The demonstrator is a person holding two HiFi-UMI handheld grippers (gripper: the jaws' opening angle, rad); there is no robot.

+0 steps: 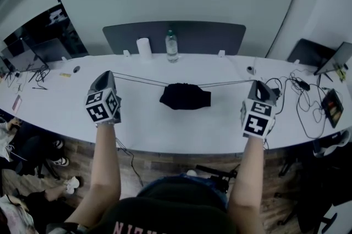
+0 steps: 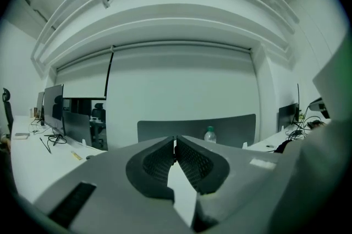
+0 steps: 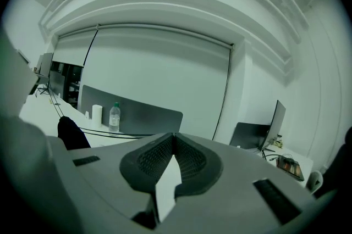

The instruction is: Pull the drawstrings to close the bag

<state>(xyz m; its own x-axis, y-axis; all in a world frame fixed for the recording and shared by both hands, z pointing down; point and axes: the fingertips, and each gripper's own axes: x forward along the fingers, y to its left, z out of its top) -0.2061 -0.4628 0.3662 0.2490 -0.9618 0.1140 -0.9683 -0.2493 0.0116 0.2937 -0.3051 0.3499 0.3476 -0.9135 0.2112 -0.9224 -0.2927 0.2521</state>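
Note:
A black drawstring bag (image 1: 185,96) lies bunched in the middle of the white table (image 1: 165,128). Thin dark drawstrings run taut from its two sides: the left pair (image 1: 140,80) to my left gripper (image 1: 107,74), the right pair (image 1: 225,84) to my right gripper (image 1: 256,84). Both grippers are held far apart, level with the bag, each shut on its string end. In the left gripper view the jaws (image 2: 175,142) meet tip to tip. The right gripper view shows its jaws (image 3: 174,135) closed, with the bag (image 3: 71,133) and drawstrings (image 3: 113,132) at the left.
A water bottle (image 1: 171,46) and a white roll (image 1: 143,47) stand at the back by the grey divider (image 1: 209,35). Cables (image 1: 305,101) and a small device (image 1: 333,107) lie at the table's right end; monitors (image 1: 33,49) stand at the left.

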